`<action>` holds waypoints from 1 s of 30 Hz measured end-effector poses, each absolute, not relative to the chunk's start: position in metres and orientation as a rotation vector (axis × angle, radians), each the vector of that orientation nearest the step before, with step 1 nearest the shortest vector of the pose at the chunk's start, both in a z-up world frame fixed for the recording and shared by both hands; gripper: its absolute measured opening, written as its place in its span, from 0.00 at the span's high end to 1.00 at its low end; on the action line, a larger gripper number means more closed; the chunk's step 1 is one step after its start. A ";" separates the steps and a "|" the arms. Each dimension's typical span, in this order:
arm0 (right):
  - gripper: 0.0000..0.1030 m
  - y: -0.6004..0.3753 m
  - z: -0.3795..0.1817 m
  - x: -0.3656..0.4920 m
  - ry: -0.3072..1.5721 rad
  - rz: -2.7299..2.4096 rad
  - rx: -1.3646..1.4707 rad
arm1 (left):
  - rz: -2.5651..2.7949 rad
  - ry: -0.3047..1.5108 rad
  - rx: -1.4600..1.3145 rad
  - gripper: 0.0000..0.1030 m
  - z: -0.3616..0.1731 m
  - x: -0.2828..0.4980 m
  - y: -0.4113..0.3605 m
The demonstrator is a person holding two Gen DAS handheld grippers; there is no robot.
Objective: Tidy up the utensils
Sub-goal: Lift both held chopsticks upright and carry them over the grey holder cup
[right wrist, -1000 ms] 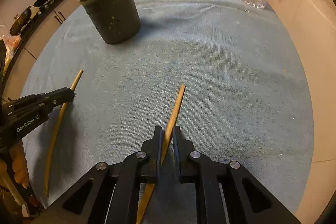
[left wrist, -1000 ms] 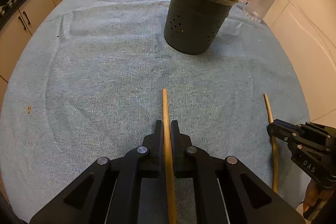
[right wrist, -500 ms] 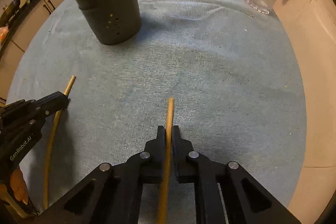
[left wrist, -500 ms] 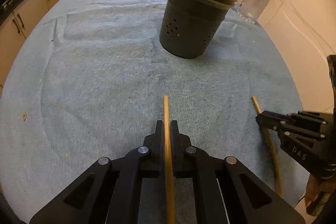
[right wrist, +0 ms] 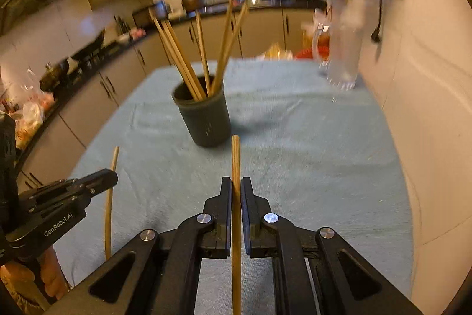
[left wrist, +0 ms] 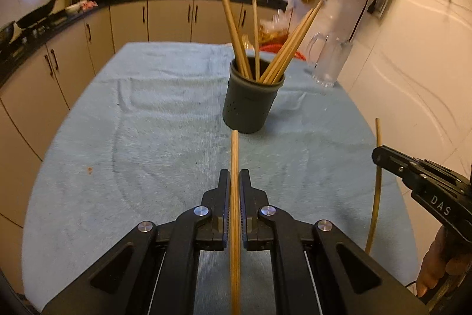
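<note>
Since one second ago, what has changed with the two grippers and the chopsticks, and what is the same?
Both grippers tilted up: the views now show the kitchen window instead of looking down on the cloth. The left gripper holds one wooden chopstick as before. The right gripper's wooden chopstick, slanted before, now sits straight between shut jaws. The dark round holder with chopsticks and the blue cloth did not move.

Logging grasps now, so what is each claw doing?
Left claw: closed on a chopstick.
Right claw: closed on another chopstick.
</note>
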State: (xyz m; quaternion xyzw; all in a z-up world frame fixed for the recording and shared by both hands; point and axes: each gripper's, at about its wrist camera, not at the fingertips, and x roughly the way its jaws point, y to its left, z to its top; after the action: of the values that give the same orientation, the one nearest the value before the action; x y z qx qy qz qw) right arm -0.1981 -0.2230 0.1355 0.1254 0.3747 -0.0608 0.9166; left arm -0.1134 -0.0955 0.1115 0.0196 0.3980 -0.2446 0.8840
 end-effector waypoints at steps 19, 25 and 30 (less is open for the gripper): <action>0.94 -0.198 0.177 -0.286 0.513 -0.167 0.234 | -0.454 0.641 -0.022 0.95 0.158 -0.187 -0.044; 0.94 -0.196 0.181 -0.297 0.484 -0.166 0.246 | -0.452 0.628 0.011 0.95 0.162 -0.200 -0.048; 0.94 -0.200 0.184 -0.303 0.463 -0.169 0.253 | -0.443 0.612 0.021 0.95 0.166 -0.204 -0.048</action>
State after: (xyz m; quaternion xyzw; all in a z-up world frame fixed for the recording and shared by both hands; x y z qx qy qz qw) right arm -0.3028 -0.2003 0.1842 0.1251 0.2285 -0.0836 0.9619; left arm -0.2044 -0.0478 0.1657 0.0103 0.2986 -0.2165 0.9294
